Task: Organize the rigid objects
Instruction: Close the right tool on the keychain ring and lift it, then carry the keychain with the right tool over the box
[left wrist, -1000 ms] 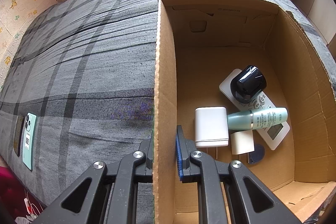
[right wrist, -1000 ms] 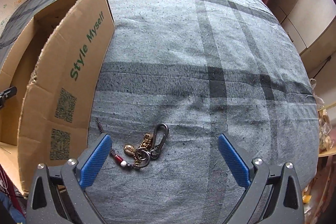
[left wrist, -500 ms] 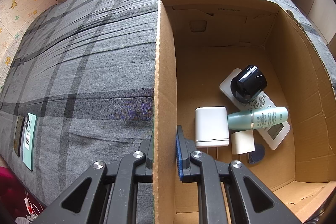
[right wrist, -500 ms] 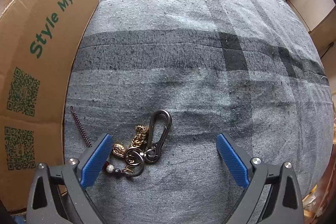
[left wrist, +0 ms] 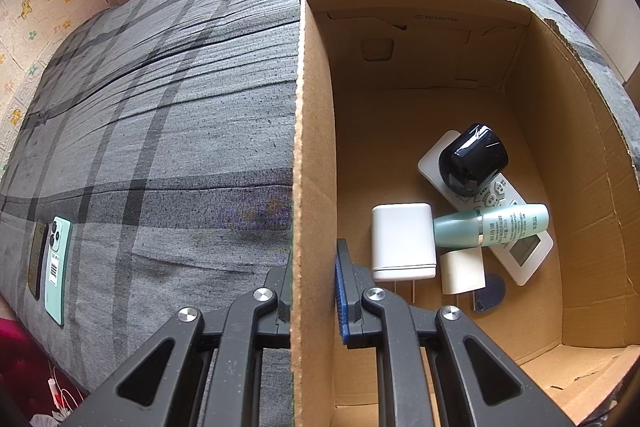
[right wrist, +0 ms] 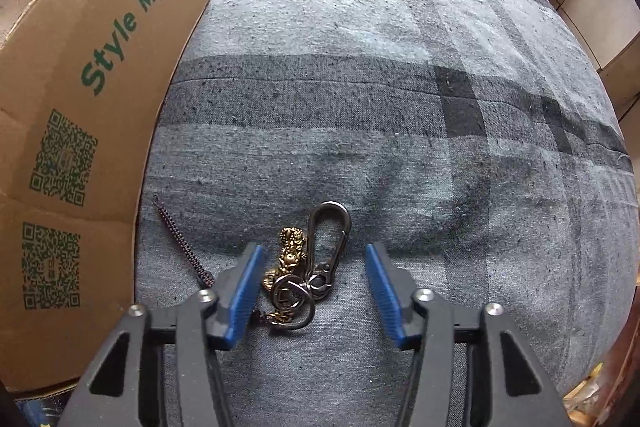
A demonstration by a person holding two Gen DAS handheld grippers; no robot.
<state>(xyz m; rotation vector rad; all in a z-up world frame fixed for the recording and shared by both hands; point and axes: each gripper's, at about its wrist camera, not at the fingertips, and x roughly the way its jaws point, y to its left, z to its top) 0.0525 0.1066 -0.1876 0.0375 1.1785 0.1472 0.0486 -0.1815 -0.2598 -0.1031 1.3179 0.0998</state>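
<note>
Left wrist view: left tongs [left wrist: 314, 291] pinch the cardboard box [left wrist: 316, 147] wall, charger [left wrist: 402, 241] inside. Right wrist view alone shows the keychain [right wrist: 306, 267] (on the bed [right wrist: 400, 107]), lying between spread right tongs [right wrist: 312, 289].

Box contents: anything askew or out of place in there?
Nothing damaged, just jumbled: the black speaker and green bottle lie across the remote in the box. Two phones lie outside on the bed.
</note>
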